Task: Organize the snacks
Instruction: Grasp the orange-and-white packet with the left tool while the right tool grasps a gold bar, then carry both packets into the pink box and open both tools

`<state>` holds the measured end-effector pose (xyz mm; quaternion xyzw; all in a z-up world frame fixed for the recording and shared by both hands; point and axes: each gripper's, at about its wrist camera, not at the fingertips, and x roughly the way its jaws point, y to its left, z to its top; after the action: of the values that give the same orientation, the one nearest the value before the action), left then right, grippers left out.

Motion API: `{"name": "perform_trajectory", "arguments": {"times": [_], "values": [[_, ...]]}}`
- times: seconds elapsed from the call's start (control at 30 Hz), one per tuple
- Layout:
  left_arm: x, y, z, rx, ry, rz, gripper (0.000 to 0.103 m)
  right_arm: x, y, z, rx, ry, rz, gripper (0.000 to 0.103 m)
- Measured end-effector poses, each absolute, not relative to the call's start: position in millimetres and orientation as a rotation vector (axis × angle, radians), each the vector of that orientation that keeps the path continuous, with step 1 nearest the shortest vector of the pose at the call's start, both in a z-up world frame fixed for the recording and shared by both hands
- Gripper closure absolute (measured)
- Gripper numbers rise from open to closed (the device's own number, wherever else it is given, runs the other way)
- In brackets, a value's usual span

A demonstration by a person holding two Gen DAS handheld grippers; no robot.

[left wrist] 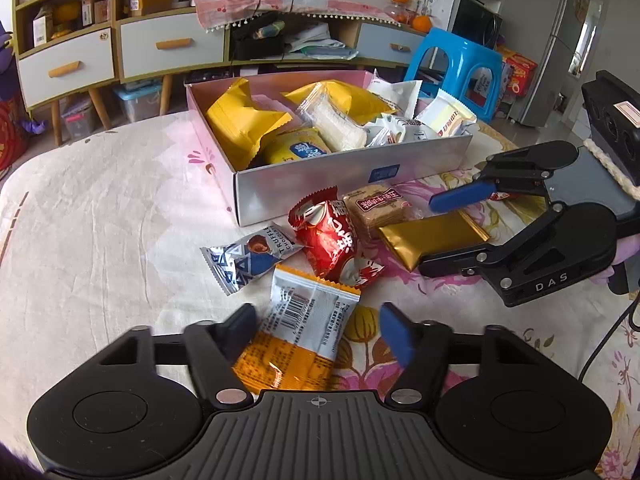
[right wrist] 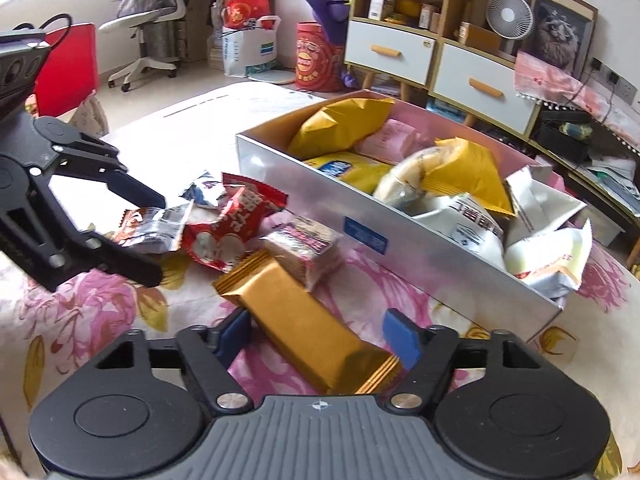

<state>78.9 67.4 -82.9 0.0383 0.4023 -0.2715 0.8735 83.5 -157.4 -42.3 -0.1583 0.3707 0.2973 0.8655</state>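
Observation:
An open box [left wrist: 352,168] [right wrist: 400,256] holds several snack packets. Loose on the floral cloth lie an orange-and-white packet [left wrist: 304,332], a red packet [left wrist: 332,240] [right wrist: 232,224], a blue truffle packet [left wrist: 248,260], a brown biscuit pack [left wrist: 376,204] [right wrist: 308,248] and a gold bar [left wrist: 432,236] [right wrist: 308,328]. My left gripper [left wrist: 320,334] is open with its fingers either side of the orange-and-white packet. My right gripper [right wrist: 320,340] [left wrist: 436,232] is open with its fingers either side of the gold bar.
The table carries a floral cloth [left wrist: 100,220]. Behind it stand a drawer cabinet [left wrist: 120,52], a blue stool [left wrist: 460,68] and a fridge [left wrist: 568,40]. A desk chair [right wrist: 148,20] and bags [right wrist: 248,40] stand on the floor in the right wrist view.

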Motion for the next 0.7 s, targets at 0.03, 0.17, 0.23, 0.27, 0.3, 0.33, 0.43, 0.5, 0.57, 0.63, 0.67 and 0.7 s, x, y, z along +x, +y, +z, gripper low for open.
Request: {"name": "perform_trajectory", "arguments": {"times": [0.03, 0.17, 0.23, 0.27, 0.3, 0.33, 0.43, 0.5, 0.57, 0.63, 0.67, 0.7], "values": [[79.0, 67.4, -82.2, 0.079, 0.841, -0.566, 0.050, 82.5, -155.6, -41.1, -0.337, 0.775, 0.632, 0.055], [79.0, 67.6, -80.5, 0.073, 0.851, -0.565, 0.063, 75.7, -145.7, -37.2, -0.382, 0.768, 0.665, 0.069], [78.8, 67.4, -79.8, 0.069, 0.858, -0.564, 0.065, 72.6, -141.8, -35.7, -0.400, 0.768, 0.674, 0.073], [78.6, 67.1, -79.1, 0.070, 0.860, -0.565, 0.066, 71.5, -140.1, -35.0, -0.407, 0.769, 0.680, 0.076], [78.2, 66.8, -78.5, 0.072, 0.861, -0.568, 0.066, 70.7, -139.2, -33.9, -0.408, 0.773, 0.684, 0.076], [76.9, 66.3, -77.7, 0.073, 0.862, -0.571, 0.066, 70.8, -138.5, -33.1, -0.406, 0.777, 0.689, 0.078], [73.9, 65.4, -74.8, 0.078, 0.857, -0.577, 0.067, 69.2, -137.5, -30.1, -0.394, 0.786, 0.702, 0.083], [72.4, 65.3, -72.4, 0.077, 0.853, -0.581, 0.067, 68.3, -137.5, -27.5, -0.381, 0.792, 0.706, 0.084], [71.1, 65.9, -69.5, 0.072, 0.849, -0.583, 0.068, 67.8, -137.7, -24.9, -0.374, 0.790, 0.705, 0.084], [70.2, 67.5, -65.7, 0.060, 0.844, -0.584, 0.068, 67.6, -139.3, -22.0, -0.360, 0.788, 0.699, 0.084], [69.7, 68.4, -63.2, 0.053, 0.840, -0.585, 0.068, 68.1, -140.4, -20.2, -0.349, 0.789, 0.699, 0.084], [69.5, 69.8, -60.6, 0.045, 0.834, -0.585, 0.068, 68.0, -141.6, -17.5, -0.339, 0.789, 0.700, 0.084]]}}
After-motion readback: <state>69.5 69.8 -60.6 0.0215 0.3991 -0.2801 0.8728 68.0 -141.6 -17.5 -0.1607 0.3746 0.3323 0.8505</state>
